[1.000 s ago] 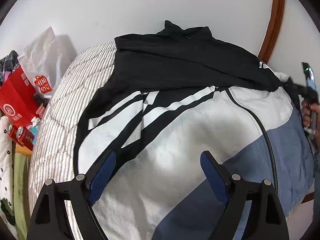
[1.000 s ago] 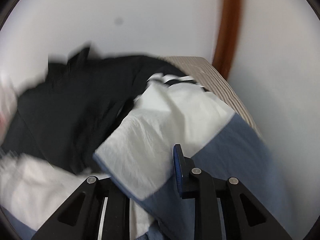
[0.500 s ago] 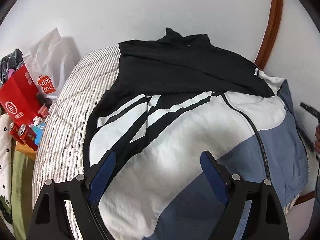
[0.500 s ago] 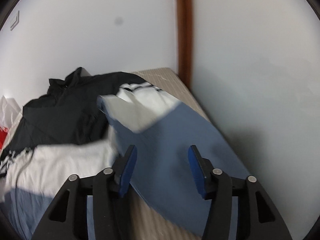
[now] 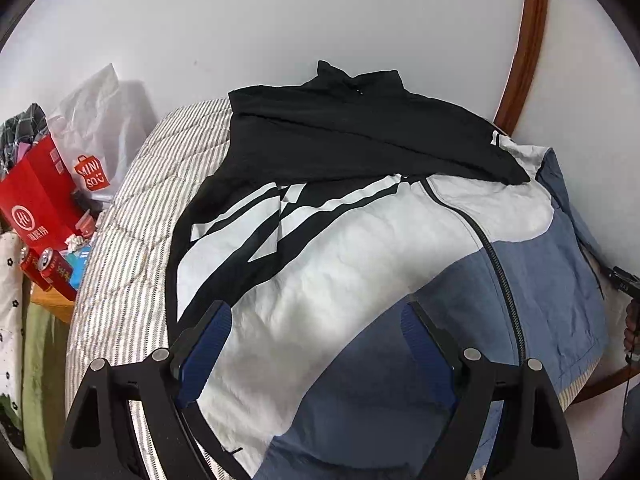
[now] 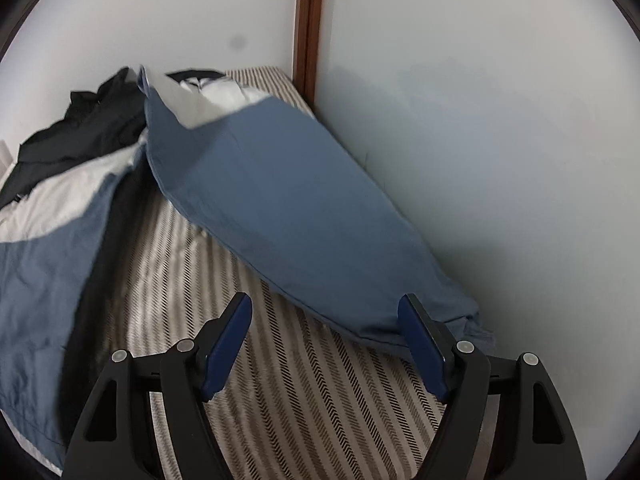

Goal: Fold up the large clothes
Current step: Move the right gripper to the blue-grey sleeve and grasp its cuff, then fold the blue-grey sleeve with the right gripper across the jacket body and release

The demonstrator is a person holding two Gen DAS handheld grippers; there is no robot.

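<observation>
A black, white and blue zip jacket (image 5: 360, 264) lies spread on the striped bed (image 5: 132, 248), collar toward the wall. My left gripper (image 5: 316, 340) hovers open over its lower front with nothing between the fingers. In the right wrist view the jacket's blue sleeve (image 6: 280, 208) lies stretched out along the wall. My right gripper (image 6: 324, 312) stands just short of the cuff, its jaws opening. The cuff end lies on the bed beyond the right finger (image 6: 420, 340), and the pads do not press it. In the left wrist view the right gripper (image 5: 624, 280) peeks in at the right edge.
White walls (image 6: 480, 120) meet at a brown wooden post (image 6: 308, 20) in the bed's far corner. Left of the bed are a red bag (image 5: 36, 200), a white shopping bag (image 5: 96, 136), red cans (image 5: 48, 268) and other clothes.
The right gripper was shut on the sleeve, swung it out to the right, then opened and let it go along the wall. The left gripper stayed open and drew back slightly.
</observation>
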